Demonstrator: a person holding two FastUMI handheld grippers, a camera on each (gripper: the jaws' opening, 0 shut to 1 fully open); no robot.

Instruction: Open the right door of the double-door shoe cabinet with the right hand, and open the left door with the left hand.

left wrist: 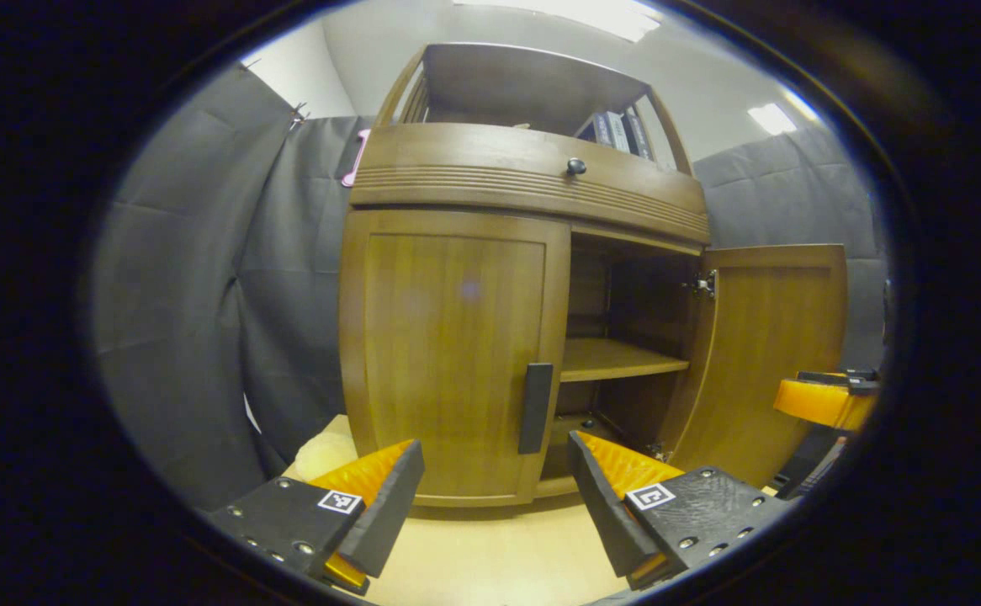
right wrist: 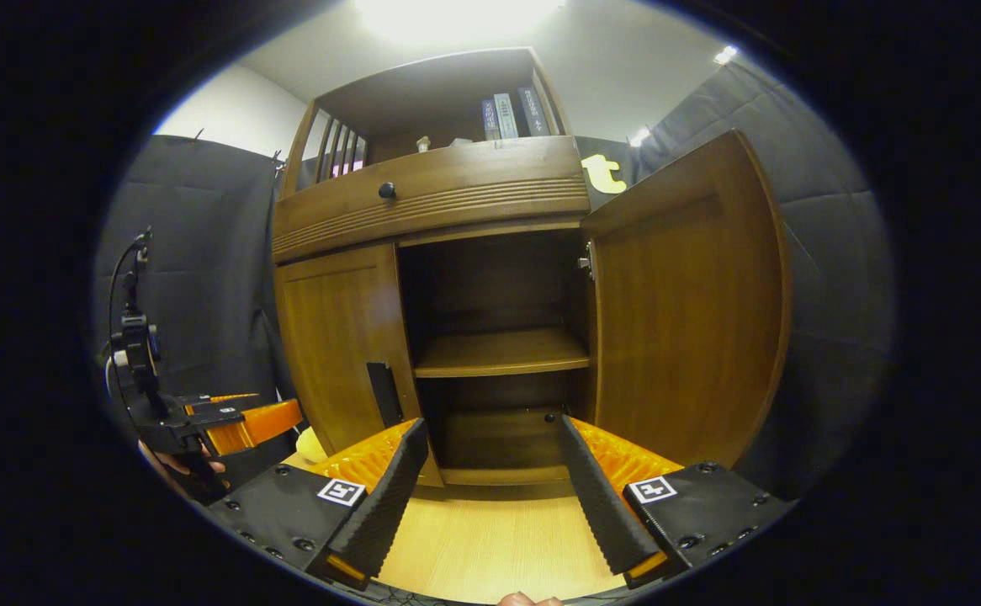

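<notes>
The wooden shoe cabinet (left wrist: 524, 181) stands ahead on a light wooden floor. Its left door (left wrist: 448, 353) is closed, with a dark vertical handle (left wrist: 535, 408) at its inner edge. Its right door (left wrist: 772, 353) is swung wide open, baring a shelf (left wrist: 617, 359) inside. My left gripper (left wrist: 495, 471) is open, a short way in front of the left door's handle. In the right gripper view the right door (right wrist: 684, 303) stands open, the left door (right wrist: 339, 345) is closed, and my right gripper (right wrist: 486, 463) is open before the bare compartment. The left gripper (right wrist: 238, 425) shows at far left there.
A drawer with a round black knob (left wrist: 575, 167) tops the doors, and books (right wrist: 511, 114) stand on the upper shelf. Black cloth walls hang on both sides. A pale soft object (left wrist: 322, 454) lies at the cabinet's left foot. The right gripper's orange body (left wrist: 823, 400) shows at far right.
</notes>
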